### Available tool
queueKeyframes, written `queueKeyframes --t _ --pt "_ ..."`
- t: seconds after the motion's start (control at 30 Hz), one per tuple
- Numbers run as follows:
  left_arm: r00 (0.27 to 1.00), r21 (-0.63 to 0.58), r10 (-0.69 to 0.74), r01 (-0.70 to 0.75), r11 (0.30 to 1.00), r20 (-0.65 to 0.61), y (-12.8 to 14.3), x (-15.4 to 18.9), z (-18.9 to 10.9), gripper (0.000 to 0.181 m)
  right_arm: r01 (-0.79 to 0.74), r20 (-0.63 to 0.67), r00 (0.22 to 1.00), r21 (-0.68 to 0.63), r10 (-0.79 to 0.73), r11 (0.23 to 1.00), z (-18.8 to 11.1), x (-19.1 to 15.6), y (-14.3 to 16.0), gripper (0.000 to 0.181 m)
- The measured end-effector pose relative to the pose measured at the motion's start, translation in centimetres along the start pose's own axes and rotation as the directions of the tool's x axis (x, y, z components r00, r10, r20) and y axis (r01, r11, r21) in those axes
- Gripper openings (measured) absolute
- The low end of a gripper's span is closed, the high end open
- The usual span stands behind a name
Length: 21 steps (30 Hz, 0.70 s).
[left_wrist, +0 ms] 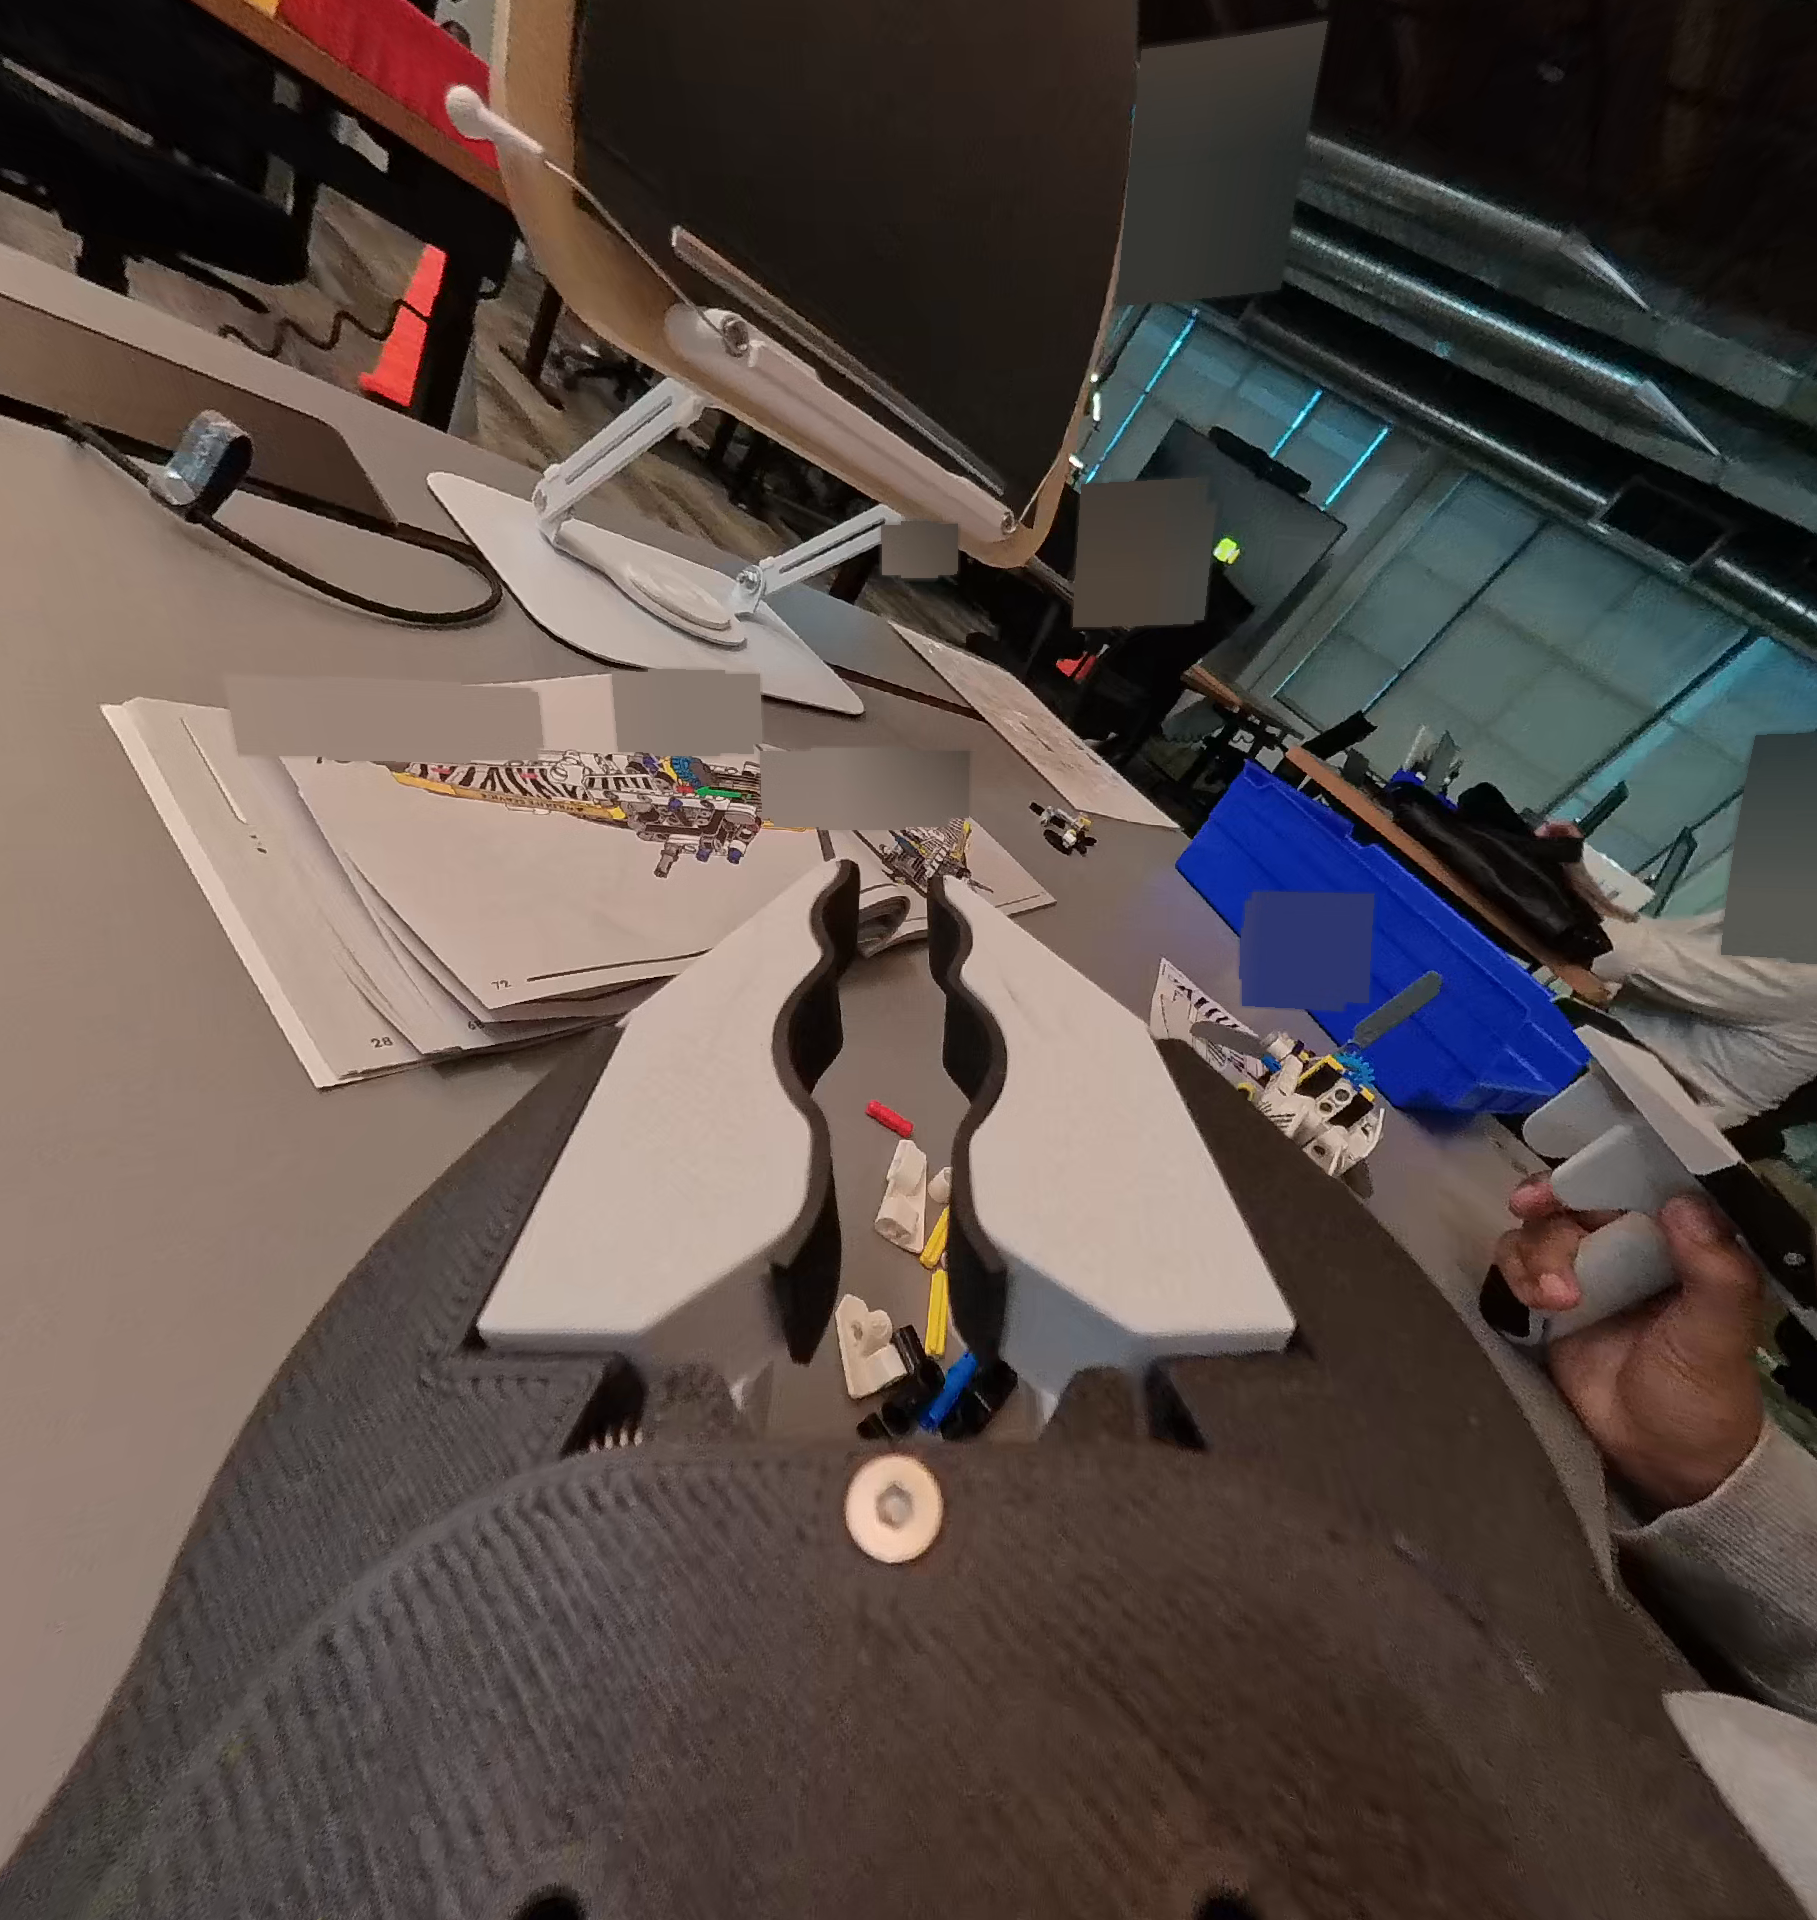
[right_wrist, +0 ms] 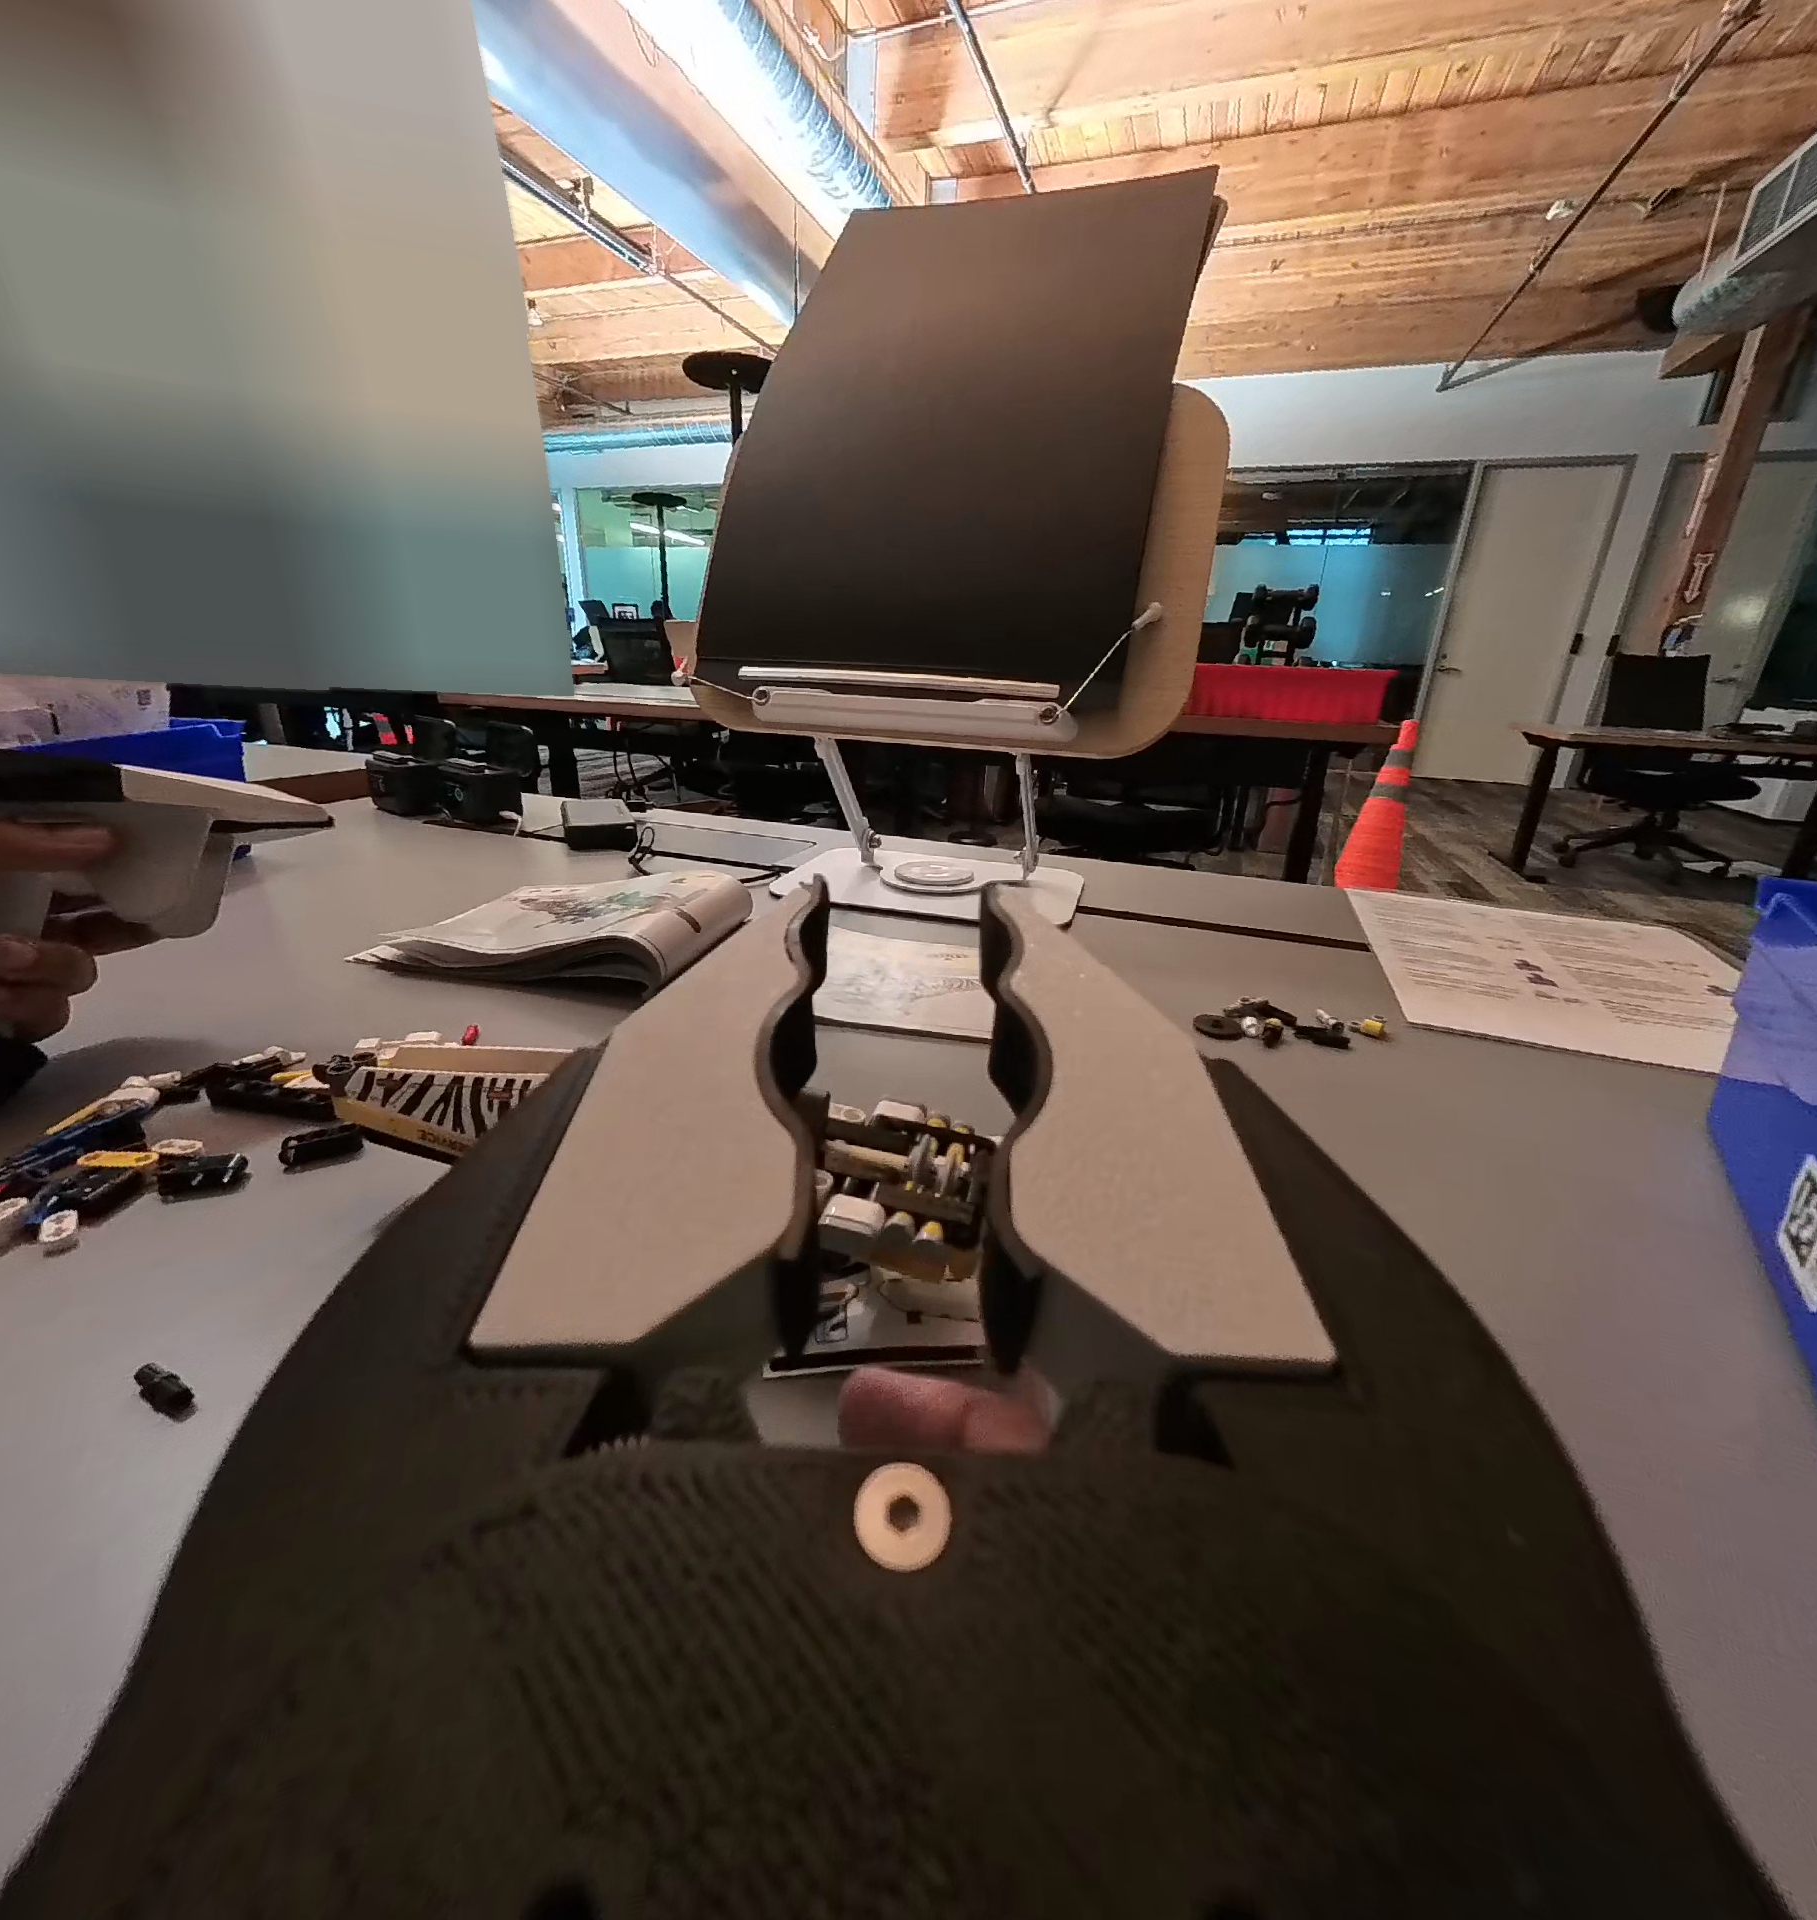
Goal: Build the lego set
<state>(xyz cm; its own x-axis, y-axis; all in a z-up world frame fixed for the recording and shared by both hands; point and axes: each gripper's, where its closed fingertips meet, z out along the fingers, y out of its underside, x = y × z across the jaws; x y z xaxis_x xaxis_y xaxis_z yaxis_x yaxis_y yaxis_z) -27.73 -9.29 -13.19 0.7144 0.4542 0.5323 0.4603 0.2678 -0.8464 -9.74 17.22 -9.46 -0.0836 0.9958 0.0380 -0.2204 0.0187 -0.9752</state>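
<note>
The right gripper (right_wrist: 904, 925) is clamping the lego assembly (right_wrist: 904, 1184) at frame centre, probably steadying it for building. The left gripper (left_wrist: 888, 894), unclenched and empty, is hovering over loose pieces (left_wrist: 909, 1288), seemingly choosing one.

The left gripper (left_wrist: 888, 914) hovers above the grey table (left_wrist: 135, 1195), tilted down toward it, its two pale fingers (left_wrist: 696, 1122) parted with nothing between them. The right gripper (right_wrist: 904, 925) sits low over the same table, its fingers spread wide on either side of a part-built lego model (right_wrist: 904, 1195), though contact with the model cannot be made out. A hand (left_wrist: 1631, 1340) in a pale sleeve grips the right gripper's handle at the table's edge.
</note>
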Motion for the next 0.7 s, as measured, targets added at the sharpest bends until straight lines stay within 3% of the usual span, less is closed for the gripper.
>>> queueKeyframes --t 0.3,0.47,0.6,0.7 --pt "0.995 -0.053 0.084 -0.087 0.995 -0.052 1.0 1.6 0.5 0.012 0.019 0.029 0.999 0.016 -0.019 1.0 -0.1 -0.6 -0.2 0.022" --pt "0.94 -0.266 0.178 -0.258 0.929 -0.292 5.8 6.4 1.4 0.003 0.01 0.04 0.999 0.032 -0.012 0.999 -0.3 -0.7 -0.4 0.022" --pt "0.886 -0.3 0.203 -0.345 0.89 -0.416 7.6 8.9 1.1 0.005 0.004 0.043 0.999 0.044 -0.006 0.999 -0.4 -0.6 -0.6 0.021" --pt "0.91 -0.369 0.178 -0.322 0.872 -0.375 8.3 8.1 1.3 0.006 0.005 0.046 0.999 0.051 -0.007 0.999 -0.5 -0.7 -0.7 0.021"
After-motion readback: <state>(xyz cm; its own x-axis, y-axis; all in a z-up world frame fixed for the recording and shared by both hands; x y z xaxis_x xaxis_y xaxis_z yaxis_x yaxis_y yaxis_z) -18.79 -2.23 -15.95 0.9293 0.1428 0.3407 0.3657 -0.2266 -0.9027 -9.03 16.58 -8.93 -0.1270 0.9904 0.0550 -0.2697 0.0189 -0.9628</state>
